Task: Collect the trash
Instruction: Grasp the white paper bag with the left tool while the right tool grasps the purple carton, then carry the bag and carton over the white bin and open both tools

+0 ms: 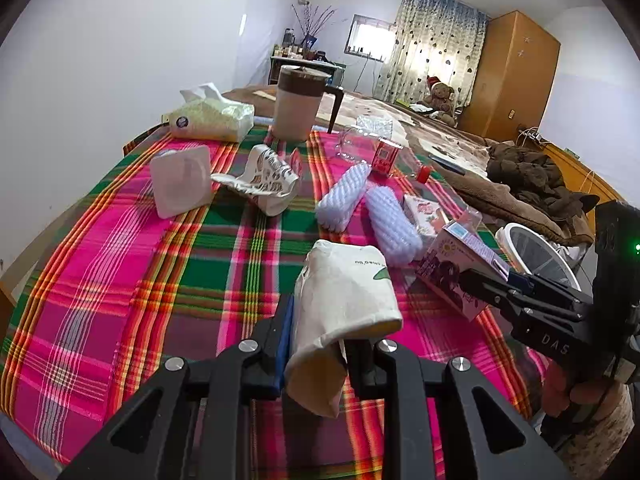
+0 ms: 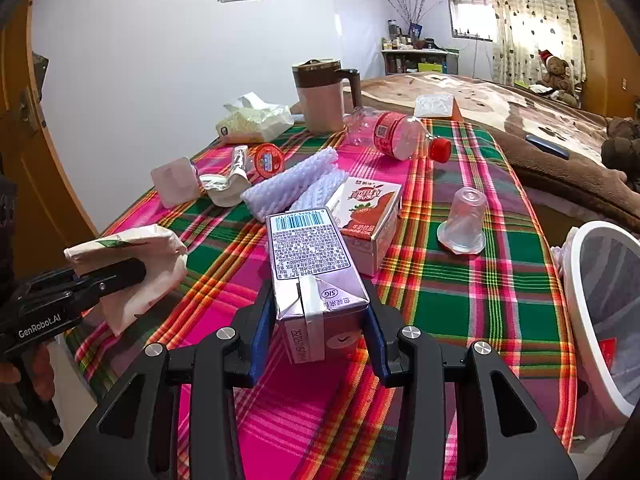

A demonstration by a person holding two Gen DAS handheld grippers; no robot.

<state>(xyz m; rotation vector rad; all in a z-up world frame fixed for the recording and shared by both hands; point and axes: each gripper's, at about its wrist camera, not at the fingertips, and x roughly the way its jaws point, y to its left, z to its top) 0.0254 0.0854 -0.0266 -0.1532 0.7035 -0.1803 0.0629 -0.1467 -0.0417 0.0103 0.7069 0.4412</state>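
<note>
Holding one piece of trash each, both grippers hang over the plaid cloth (image 2: pixel 472 300) that covers the counter. The left gripper (image 1: pixel 320 344) is clamped on a crumpled cream paper bag (image 1: pixel 344 304), pinched near its folded end, with small green print too distorted to read. The right gripper (image 2: pixel 320 312) grips a purple drink carton (image 2: pixel 308 264) across its narrow sides, a hold that probably keeps the carton from slipping; a barcode, dense small print and the mark "SIG" show on it.

A white bin (image 2: pixel 600 320) stands just beside the counter on the right, so the carton looks ready to go there first. More trash lies on the cloth: a red strawberry drink box (image 2: pixel 364 216) with Chinese lettering, touching the purple carton; a clear bottle (image 2: pixel 392 136) with a red cap, on its side; an upturned plastic cup (image 2: pixel 464 220); two white foam sleeves (image 2: pixel 296 184). The left tool reads "GenRobot.AI" in the right view; the right one shows "DAS".
</note>
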